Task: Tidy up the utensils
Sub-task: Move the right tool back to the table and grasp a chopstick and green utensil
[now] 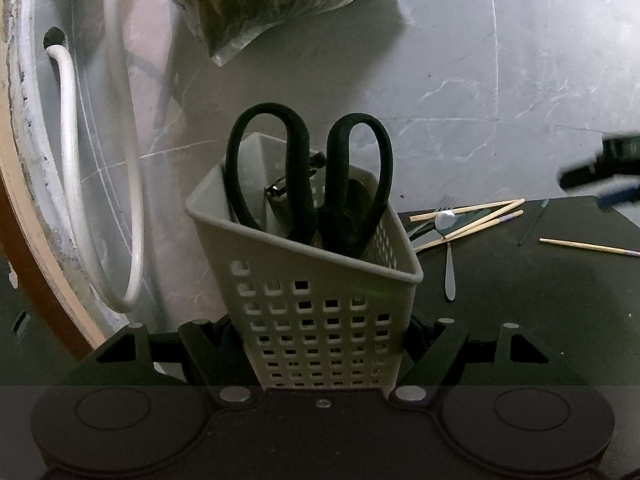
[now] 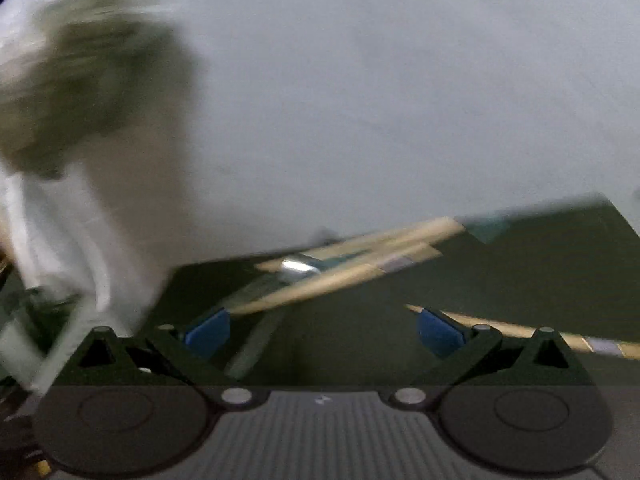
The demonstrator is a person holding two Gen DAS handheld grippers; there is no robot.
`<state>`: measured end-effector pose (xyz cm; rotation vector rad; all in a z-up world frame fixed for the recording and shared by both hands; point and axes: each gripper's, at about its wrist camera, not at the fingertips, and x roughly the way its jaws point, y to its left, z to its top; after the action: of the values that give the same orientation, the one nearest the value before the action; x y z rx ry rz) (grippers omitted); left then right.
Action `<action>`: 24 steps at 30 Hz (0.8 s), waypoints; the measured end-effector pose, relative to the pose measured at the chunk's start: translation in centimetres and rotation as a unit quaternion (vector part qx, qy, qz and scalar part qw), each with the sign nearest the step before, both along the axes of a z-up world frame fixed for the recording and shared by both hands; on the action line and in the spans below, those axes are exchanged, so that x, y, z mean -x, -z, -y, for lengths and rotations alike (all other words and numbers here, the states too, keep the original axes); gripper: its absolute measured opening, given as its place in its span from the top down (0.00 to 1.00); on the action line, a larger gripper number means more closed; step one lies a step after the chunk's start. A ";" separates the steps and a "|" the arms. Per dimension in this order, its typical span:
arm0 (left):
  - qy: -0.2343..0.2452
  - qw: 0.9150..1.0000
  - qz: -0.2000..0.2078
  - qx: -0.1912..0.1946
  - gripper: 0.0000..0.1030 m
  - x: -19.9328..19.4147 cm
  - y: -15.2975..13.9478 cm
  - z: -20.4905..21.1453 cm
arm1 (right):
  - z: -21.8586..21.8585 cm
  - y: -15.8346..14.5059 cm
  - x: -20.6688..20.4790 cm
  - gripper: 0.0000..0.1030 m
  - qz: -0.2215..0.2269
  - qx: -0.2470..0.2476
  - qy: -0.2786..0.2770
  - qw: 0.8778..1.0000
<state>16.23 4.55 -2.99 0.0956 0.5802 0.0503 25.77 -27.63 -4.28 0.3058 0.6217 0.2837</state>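
Note:
A grey perforated utensil basket [image 1: 320,312] stands tilted in front of my left gripper [image 1: 324,336], which is shut on its lower sides. Black-handled scissors [image 1: 308,176] stand in the basket. To its right on the black table [image 1: 520,300] lie a pile of wooden chopsticks [image 1: 468,216], a spoon [image 1: 448,240] and a fork [image 1: 444,202], with one chopstick [image 1: 588,247] apart. My right gripper [image 2: 324,334] is open above the table, its blue pads [image 2: 208,334] wide apart with nothing between them. The right wrist view is blurred; it shows the chopsticks [image 2: 340,276] just ahead.
A clear bag of dried green leaves [image 1: 280,0] hangs against the grey marble wall. White hoses [image 1: 68,140] loop down at the left beside a wooden edge. The right gripper [image 1: 600,176] shows as a dark blur at the right edge of the left wrist view.

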 end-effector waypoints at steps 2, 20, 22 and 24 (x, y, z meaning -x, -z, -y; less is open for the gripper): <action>-0.002 1.000 -0.002 -0.002 0.24 -0.1 0.0 0.1 | 2.0 1.4 -0.6 0.00 -0.028 0.003 0.023 0.999; -0.035 0.999 -0.012 -0.003 0.24 -0.5 0.0 1.2 | 3.0 2.4 -8.4 0.00 -0.015 0.215 -0.229 0.949; -0.038 0.999 -0.013 -0.004 0.24 -0.5 0.0 1.3 | 3.5 1.9 -9.8 0.00 -0.010 0.228 -0.248 0.941; -0.041 0.999 -0.013 -0.005 0.24 -0.6 -0.1 1.5 | 4.1 1.5 -11.4 0.01 -0.009 0.227 -0.252 0.941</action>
<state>16.80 3.10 -2.94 0.0824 0.6106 0.1327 37.21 -31.69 -5.79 -0.3040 0.7586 0.6152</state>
